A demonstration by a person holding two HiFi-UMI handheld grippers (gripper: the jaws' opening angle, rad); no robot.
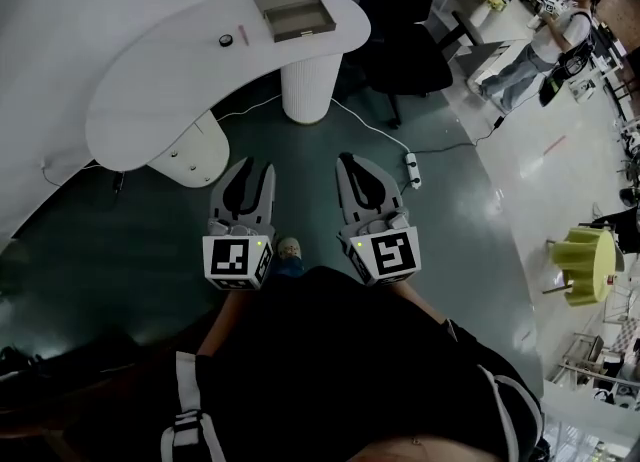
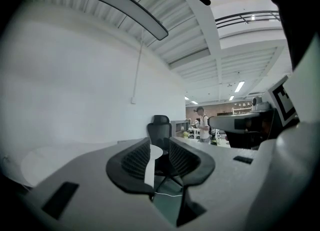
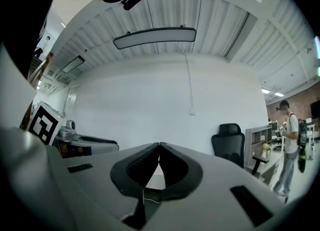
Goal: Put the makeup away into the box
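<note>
A grey box [image 1: 292,8] lies open on the white curved table [image 1: 150,90] at the top of the head view. Beside it on the table are a small round black item [image 1: 226,40] and a thin pink stick [image 1: 242,34]. Both grippers are held level above the green floor, well short of the table. My left gripper [image 1: 255,164] [image 2: 160,142] is open, with a narrow gap between its jaws and nothing in it. My right gripper [image 1: 347,158] [image 3: 159,145] is shut, its tips touching with nothing held.
The table stands on a white ribbed pedestal [image 1: 312,85]. A black office chair [image 1: 400,40] is behind it. A white cable and power strip [image 1: 411,168] lie on the floor ahead of the right gripper. A person [image 1: 540,45] stands far right, near a yellow-green stool [image 1: 585,260].
</note>
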